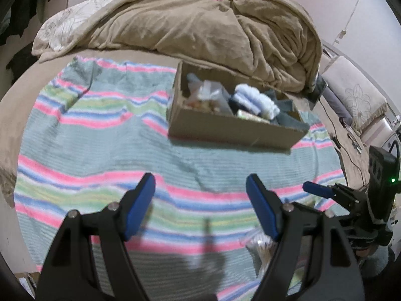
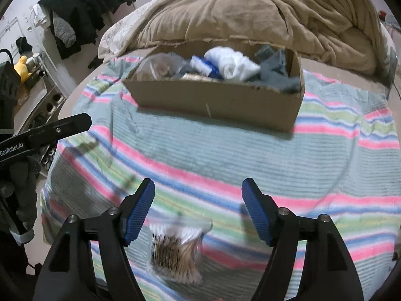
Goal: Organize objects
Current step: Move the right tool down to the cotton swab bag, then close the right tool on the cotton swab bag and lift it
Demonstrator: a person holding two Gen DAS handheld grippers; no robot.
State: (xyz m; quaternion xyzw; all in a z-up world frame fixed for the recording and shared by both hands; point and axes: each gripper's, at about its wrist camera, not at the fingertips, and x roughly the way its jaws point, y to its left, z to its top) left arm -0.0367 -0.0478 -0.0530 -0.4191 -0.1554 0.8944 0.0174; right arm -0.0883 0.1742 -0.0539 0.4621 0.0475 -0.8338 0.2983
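Observation:
A cardboard box [image 1: 225,128] stands on the striped blanket [image 1: 100,150], filled with white rolled cloth [image 1: 258,100], grey cloth and clear bags. It also shows in the right wrist view [image 2: 215,97]. A clear bag of cotton swabs [image 2: 175,250] lies on the blanket just below and between my right gripper's [image 2: 198,193] open fingers, apart from them. The bag shows partly in the left wrist view [image 1: 260,245] behind the right finger. My left gripper [image 1: 200,188] is open and empty above the blanket. The right gripper also shows at the left view's right edge [image 1: 315,190].
A rumpled tan duvet [image 1: 200,30] is piled behind the box. Dark clothes [image 2: 82,12] hang at the left by a shelf with a yellow toy [image 2: 21,67]. Cables and a white cushion [image 1: 356,95] lie to the right of the bed.

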